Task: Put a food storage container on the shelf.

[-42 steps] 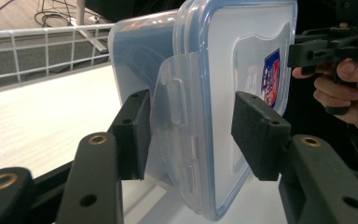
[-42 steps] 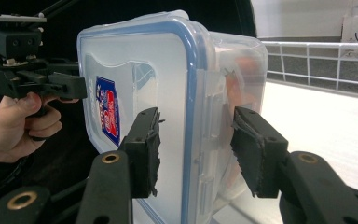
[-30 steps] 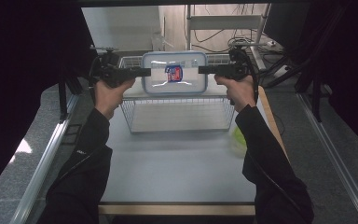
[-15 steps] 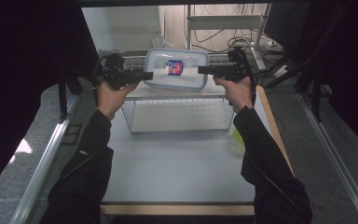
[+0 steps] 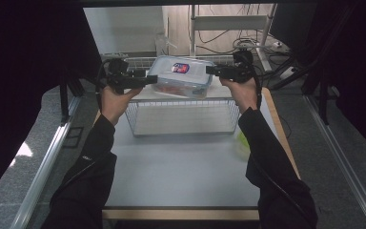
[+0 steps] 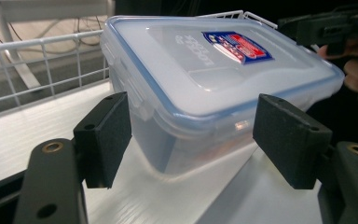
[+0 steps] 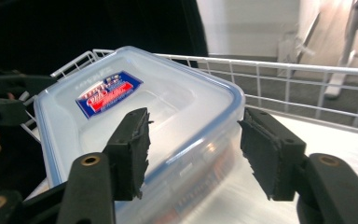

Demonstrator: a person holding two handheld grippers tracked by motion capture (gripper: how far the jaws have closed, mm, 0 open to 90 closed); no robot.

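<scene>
- Container [image 5: 183, 76]: a clear plastic box with a blue-sealed lid and a red-and-blue label rests on the floor of the wire basket [image 5: 183, 126], between the two grippers.
- Left gripper [image 5: 151, 78]: its jaws have just been opening and now stand apart, one pad on either side of the box's near corner, neither pressing on it in the left gripper view.
- Right gripper [image 5: 210, 70]: its jaws have also been opening; in the right gripper view the pads [image 7: 131, 151] straddle the other end of the container with a gap on each side, so nothing is clamped.
- Risk, as I judge it: both sets of jaws sit just beside the box walls. Pulling a gripper back at a slant could catch a lid clip [image 6: 133, 91] or the blue rim and drag or tip the container.
- Second risk: the basket's wire wall [image 7: 307, 88] stands close behind the right gripper's far jaw, so a sideways withdrawal could snag on it.
- Safer, I think, to draw each gripper straight back along its own jaws.
</scene>
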